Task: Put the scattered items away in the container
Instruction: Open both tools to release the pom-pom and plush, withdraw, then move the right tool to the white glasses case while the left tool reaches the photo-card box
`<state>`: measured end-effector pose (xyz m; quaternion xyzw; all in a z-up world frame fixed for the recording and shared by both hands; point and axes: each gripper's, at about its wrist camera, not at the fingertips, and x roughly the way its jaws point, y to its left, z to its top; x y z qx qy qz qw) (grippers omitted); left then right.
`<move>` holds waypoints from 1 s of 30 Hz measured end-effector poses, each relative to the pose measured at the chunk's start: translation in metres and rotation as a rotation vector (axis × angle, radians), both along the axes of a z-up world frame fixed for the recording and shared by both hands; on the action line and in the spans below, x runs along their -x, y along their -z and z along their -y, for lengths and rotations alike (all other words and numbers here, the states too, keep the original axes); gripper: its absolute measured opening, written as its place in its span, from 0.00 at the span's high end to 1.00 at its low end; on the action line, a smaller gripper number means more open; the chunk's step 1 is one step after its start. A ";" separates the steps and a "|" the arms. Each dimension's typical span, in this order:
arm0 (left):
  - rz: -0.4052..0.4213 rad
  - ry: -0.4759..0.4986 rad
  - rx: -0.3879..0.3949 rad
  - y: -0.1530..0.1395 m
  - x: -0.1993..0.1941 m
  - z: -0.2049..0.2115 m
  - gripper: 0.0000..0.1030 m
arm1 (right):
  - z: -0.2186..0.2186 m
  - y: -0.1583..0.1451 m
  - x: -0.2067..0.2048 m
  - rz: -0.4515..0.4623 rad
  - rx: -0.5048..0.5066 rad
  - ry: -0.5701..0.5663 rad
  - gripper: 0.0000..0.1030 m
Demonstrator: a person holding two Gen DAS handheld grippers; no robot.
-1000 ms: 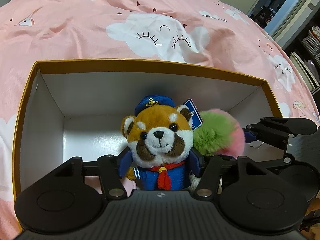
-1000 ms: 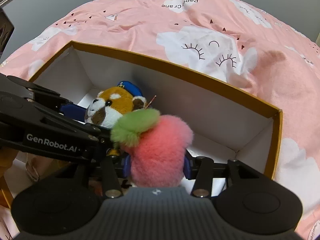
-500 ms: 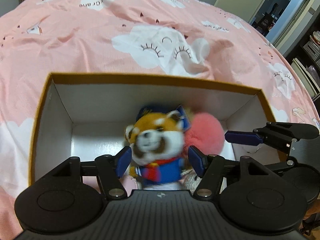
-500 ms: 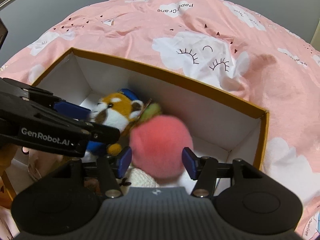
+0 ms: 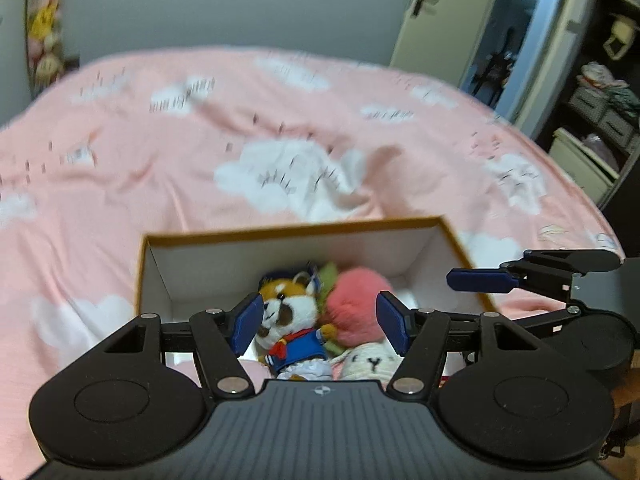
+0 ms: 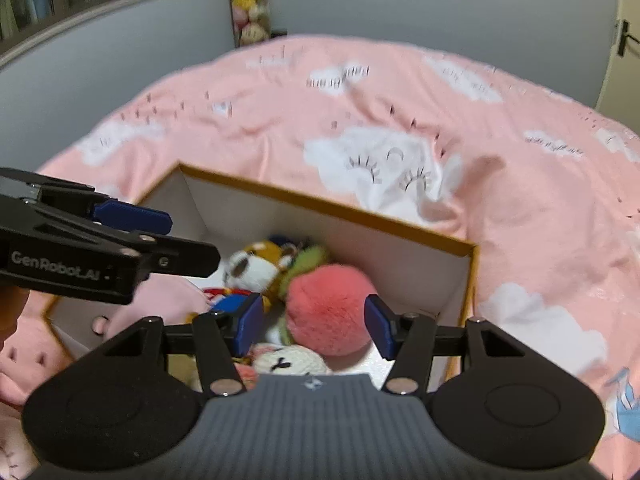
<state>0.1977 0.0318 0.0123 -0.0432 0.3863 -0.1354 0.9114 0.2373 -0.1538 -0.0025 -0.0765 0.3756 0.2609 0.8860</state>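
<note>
Left wrist view: the bedspread [image 5: 160,184] is motion-blurred, and our gripper body hides the box's near end. The left gripper [image 5: 320,322] has its jaws spread wide, released, holding nothing, above the white box [image 5: 288,230] at lower centre. Inside lie a red panda plush [image 5: 290,320], a pink pompom [image 5: 356,306] touching it, and a cream knitted toy [image 5: 370,364].

Right wrist view: we see the right gripper [image 6: 314,326] with jaws likewise released and empty over the box [image 6: 440,268]; the pompom [image 6: 330,308] sits between them, panda [image 6: 256,266] beside it, and a partly hidden pink plush [image 6: 160,300] at left.
</note>
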 end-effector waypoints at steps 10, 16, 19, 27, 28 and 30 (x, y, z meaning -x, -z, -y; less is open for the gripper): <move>0.114 0.096 -0.001 -0.031 0.080 0.007 0.29 | 0.040 -0.029 0.088 0.050 -0.181 0.060 0.42; 0.101 0.113 -0.034 -0.018 0.116 0.011 0.30 | 0.056 -0.013 0.129 -0.003 -0.194 0.140 0.42; 0.085 0.154 -0.084 -0.002 0.132 0.016 0.30 | 0.062 0.001 0.141 -0.070 -0.206 0.183 0.42; 0.038 0.312 -0.236 0.046 0.161 0.033 0.36 | 0.074 0.047 0.158 -0.262 -0.206 0.328 0.42; 0.040 0.335 -0.259 0.051 0.164 0.037 0.36 | 0.075 0.052 0.159 -0.283 -0.204 0.346 0.42; 0.032 0.385 -0.295 0.060 0.167 0.043 0.37 | 0.076 0.060 0.161 -0.317 -0.198 0.384 0.40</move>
